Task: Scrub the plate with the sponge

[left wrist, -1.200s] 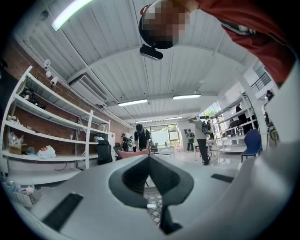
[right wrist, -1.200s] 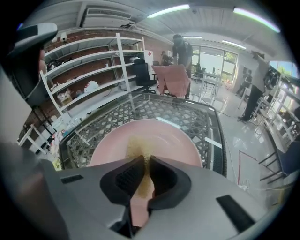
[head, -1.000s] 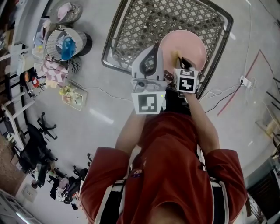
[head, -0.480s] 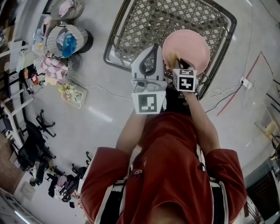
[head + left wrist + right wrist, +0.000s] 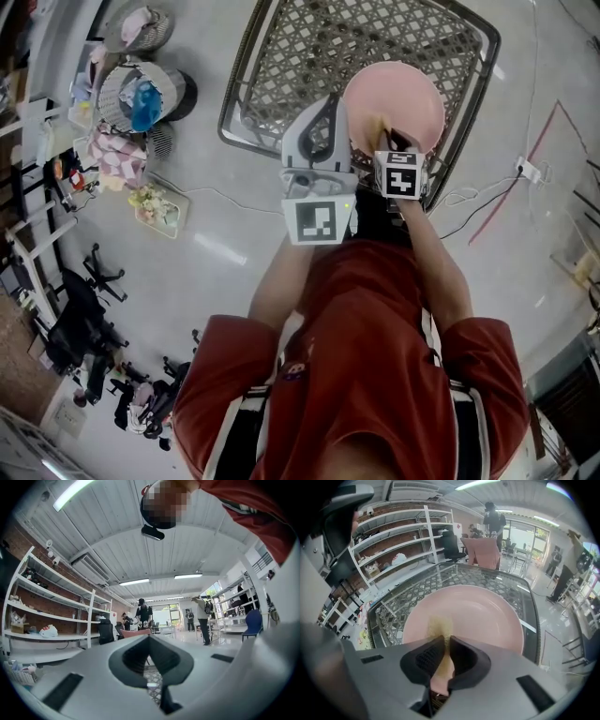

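Observation:
A pink plate (image 5: 403,89) is held over a metal lattice table (image 5: 309,56). My left gripper (image 5: 336,103) reaches its left rim, and its jaws stand closed on that rim; a pink sliver of the plate (image 5: 135,632) shows by the tips of the left gripper (image 5: 149,639). My right gripper (image 5: 392,136) is shut on a yellow sponge (image 5: 382,122). In the right gripper view the sponge (image 5: 440,629) is pinched between the dark pads of the right gripper (image 5: 446,641) and presses on the near part of the plate (image 5: 483,616).
The lattice table (image 5: 408,597) lies under the plate. Baskets with cloths (image 5: 141,94) stand on the floor at the left, cables (image 5: 487,202) trail at the right, and office chairs (image 5: 80,300) stand lower left. Shelving (image 5: 393,541) lines the far wall, and people stand beyond.
The plate and the sponge in my right gripper shifted slightly right, then back to the left. My left gripper has stayed almost still.

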A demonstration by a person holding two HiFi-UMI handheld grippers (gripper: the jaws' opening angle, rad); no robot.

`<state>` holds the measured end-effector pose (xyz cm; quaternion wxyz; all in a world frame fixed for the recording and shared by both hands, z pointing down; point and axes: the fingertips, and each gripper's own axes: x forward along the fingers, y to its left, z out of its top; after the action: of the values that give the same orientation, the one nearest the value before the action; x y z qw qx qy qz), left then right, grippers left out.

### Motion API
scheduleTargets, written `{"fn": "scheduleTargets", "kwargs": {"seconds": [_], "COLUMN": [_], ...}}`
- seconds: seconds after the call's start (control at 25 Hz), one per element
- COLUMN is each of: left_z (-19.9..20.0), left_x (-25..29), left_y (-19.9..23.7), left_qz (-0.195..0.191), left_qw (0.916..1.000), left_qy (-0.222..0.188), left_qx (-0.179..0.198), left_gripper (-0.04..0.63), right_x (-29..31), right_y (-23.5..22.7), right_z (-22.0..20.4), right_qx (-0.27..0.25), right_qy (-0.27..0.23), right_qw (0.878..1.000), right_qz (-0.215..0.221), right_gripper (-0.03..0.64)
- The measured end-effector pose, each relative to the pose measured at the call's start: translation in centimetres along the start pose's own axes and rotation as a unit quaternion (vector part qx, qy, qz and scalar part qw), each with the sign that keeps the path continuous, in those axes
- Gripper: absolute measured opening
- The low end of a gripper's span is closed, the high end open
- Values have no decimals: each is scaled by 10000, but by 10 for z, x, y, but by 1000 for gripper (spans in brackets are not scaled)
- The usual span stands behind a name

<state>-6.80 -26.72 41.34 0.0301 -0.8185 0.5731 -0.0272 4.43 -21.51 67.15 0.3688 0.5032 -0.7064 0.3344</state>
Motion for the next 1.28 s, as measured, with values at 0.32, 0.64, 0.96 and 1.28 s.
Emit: {"fn": "scheduleTargets", "kwargs": {"seconds": [0.32,0.64,0.96,1.28], "left_z": [-2,1,4,5], "left_x": [14,22,22,18], "left_y": [-28,-46,-50,-49], "left_qz": [-306,-430,-458,-440], "left_qw": [9995,9991,9989,9989], "left_qy": [32,-14,3,25], "left_qx": [-23,-4,92,177], "left_gripper": [12,12,12,12], "right_x": [-9,-13,-14,-15], "right_y": [-47,-96,-96,-96], "right_z": [-15,-21,-17,-16], "right_qx": [191,413,424,246], "right_qy": [69,33,7,-36], "right_qw": [9991,9968,9967,9973], "right_qz": [-361,-684,-688,-695], "right_gripper": [43,43,43,43]}}
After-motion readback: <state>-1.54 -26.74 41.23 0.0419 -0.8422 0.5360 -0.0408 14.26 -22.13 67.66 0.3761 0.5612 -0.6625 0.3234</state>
